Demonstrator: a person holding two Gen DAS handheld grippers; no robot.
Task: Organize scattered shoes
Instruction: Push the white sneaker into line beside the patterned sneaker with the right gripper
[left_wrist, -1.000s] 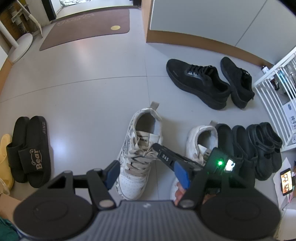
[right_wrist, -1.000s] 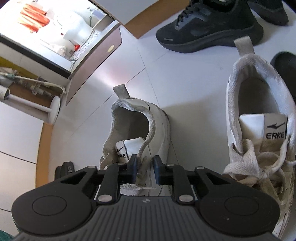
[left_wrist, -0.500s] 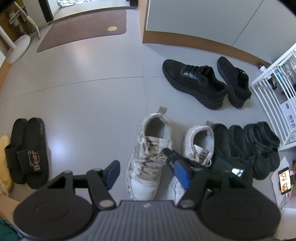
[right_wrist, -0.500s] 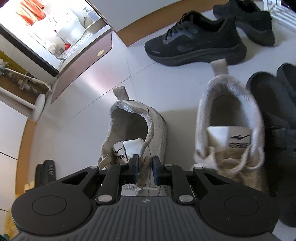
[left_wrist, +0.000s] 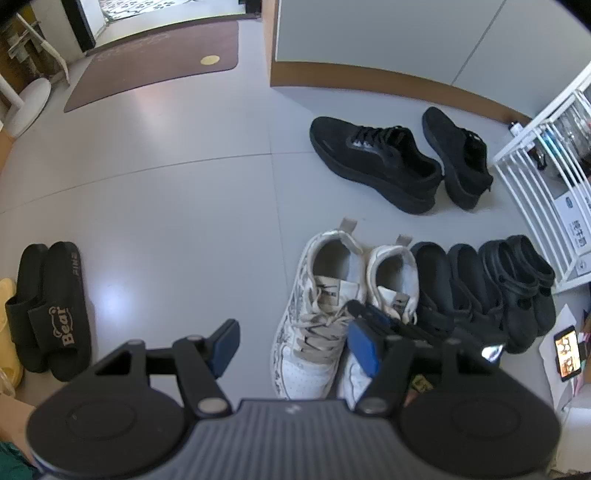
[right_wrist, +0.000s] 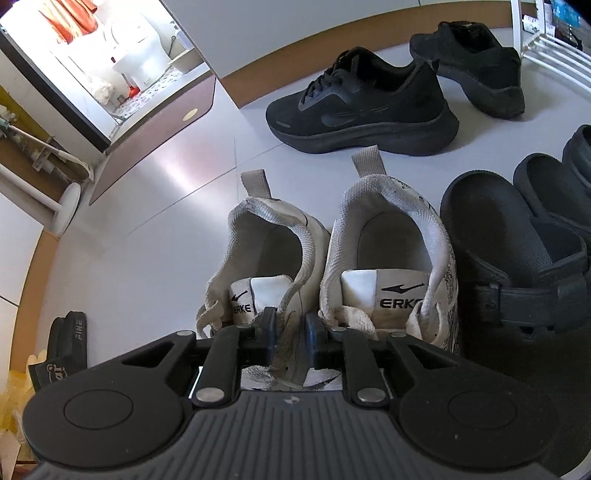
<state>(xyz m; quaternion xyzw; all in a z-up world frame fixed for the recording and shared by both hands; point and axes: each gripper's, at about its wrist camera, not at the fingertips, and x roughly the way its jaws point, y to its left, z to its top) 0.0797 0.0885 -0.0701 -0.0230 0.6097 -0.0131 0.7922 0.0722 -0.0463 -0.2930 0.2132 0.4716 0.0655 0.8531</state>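
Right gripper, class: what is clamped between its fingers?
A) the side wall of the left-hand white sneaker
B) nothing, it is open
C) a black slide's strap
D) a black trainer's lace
A: the right gripper has its fingers closed on the collar wall of the left-hand white sneaker, beside its mate.

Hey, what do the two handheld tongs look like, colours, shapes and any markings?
The left tongs are matte black with two round discs, a ribbed grey centre plate, silver rivets and blue finger pads. The right tongs share that black build, but their pads look dark. A tiny pale logo marks each plate.
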